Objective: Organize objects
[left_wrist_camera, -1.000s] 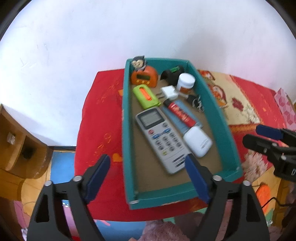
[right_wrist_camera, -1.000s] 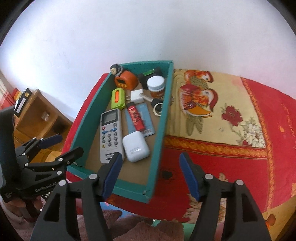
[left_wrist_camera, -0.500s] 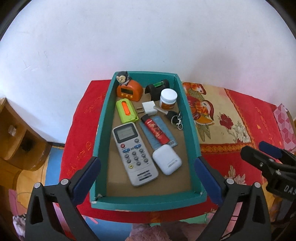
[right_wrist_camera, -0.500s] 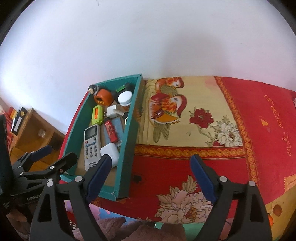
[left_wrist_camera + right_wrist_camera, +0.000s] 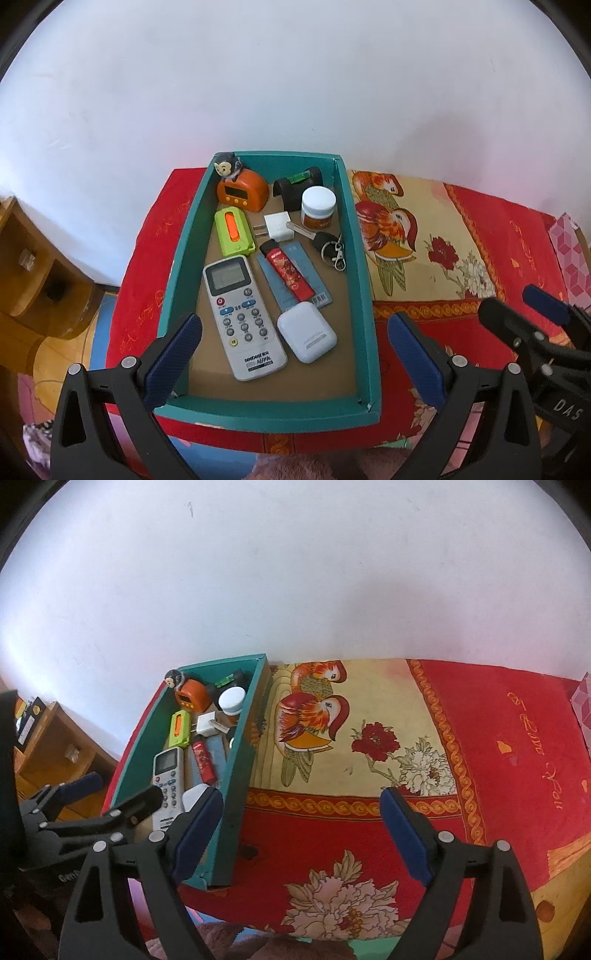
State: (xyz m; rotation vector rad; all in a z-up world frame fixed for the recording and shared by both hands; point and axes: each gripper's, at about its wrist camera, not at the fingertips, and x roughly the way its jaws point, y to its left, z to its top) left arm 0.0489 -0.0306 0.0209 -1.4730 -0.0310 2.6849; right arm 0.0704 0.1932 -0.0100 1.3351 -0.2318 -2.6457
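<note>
Left wrist: left hand-held gripper (image 5: 293, 345) wide apart, empty, above teal box (image 5: 177, 266) w/ remote (image 5: 242, 314) etc. Centre on one item before closing.
Right wrist: right hand-held gripper (image 5: 301, 821) apart, empty, over tabletop cloth (image 5: 498, 738); box at its left.

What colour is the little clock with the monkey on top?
Orange clock, seen best from the left wrist view.

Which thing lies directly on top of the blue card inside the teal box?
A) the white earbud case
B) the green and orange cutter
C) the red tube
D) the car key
C: in the left wrist view the red tube lies diagonally across the blue card in the teal box, while the other things rest on the cardboard floor.
</note>
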